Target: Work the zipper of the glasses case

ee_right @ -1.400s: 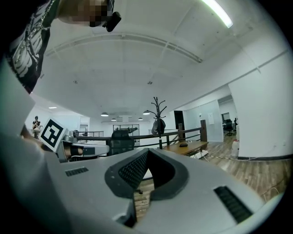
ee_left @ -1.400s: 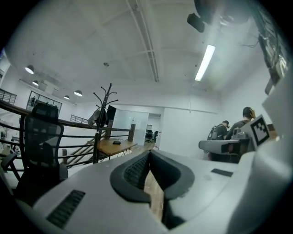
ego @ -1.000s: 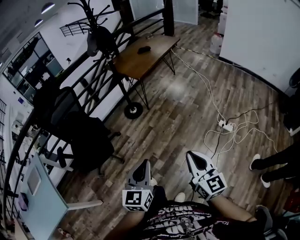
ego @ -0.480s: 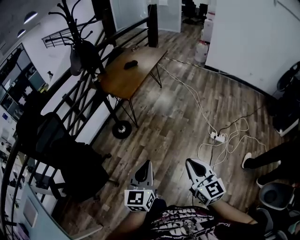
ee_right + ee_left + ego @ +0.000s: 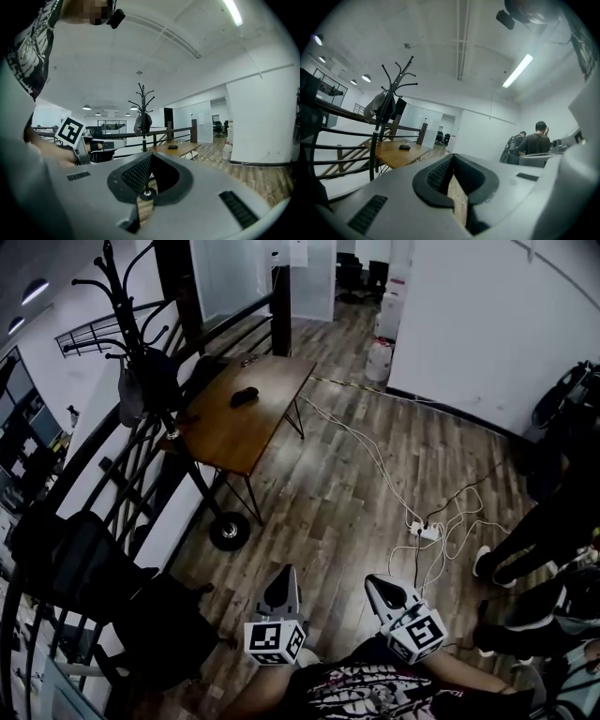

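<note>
A small dark glasses case point(image 5: 245, 396) lies on a wooden table point(image 5: 230, 432) far ahead at the upper left of the head view. The same case point(image 5: 405, 147) shows small in the left gripper view, and the case point(image 5: 173, 146) also in the right gripper view. My left gripper point(image 5: 284, 583) and right gripper point(image 5: 382, 588) are held side by side close to my body, over the wood floor, far from the table. Both are shut with nothing between the jaws. The left gripper point(image 5: 451, 165) and right gripper point(image 5: 149, 164) point roughly level toward the table.
A coat stand point(image 5: 141, 381) with a hanging bag stands left of the table beside a black stair railing point(image 5: 122, 484). White cables and a power strip point(image 5: 424, 531) lie on the floor ahead. A person's legs point(image 5: 525, 540) stand at right. A white container point(image 5: 379, 362) stands by the far wall.
The view has advanced across the floor: the table and case have come nearer and shifted left and down in the head view. Both grippers stay shut, side by side.
</note>
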Demonstrator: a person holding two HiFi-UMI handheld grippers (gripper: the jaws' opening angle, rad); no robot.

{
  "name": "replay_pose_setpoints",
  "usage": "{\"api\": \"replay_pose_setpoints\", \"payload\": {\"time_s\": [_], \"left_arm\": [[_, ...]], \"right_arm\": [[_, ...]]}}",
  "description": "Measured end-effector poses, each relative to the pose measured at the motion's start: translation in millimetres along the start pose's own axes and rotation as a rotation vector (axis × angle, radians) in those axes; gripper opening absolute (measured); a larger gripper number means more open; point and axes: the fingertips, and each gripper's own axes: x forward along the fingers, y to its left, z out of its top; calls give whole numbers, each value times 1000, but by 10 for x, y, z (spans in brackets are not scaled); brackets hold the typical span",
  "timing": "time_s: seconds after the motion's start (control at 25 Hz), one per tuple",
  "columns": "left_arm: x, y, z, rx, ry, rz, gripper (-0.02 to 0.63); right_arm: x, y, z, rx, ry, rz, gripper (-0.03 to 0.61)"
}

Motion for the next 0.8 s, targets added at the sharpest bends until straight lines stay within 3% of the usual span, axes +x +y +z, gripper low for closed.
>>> {"api": "replay_pose_setpoints", "payload": {"time_s": [0.2, 0.4, 0.68, 0.8], "left_arm": [[402, 3, 80, -8, 26, -40, 8], [785, -112, 52, 37, 56, -64, 8], [1545, 63, 209, 57, 49, 85, 8], [1918, 97, 282, 46, 22, 144, 8]], "right_arm": [[135, -365, 129, 17, 24, -65, -9], [508, -742, 199, 28, -20, -42, -9], [1221, -1430, 366, 81, -66, 118, -9], [1460, -1827, 393, 60, -29, 151, -8]]}}
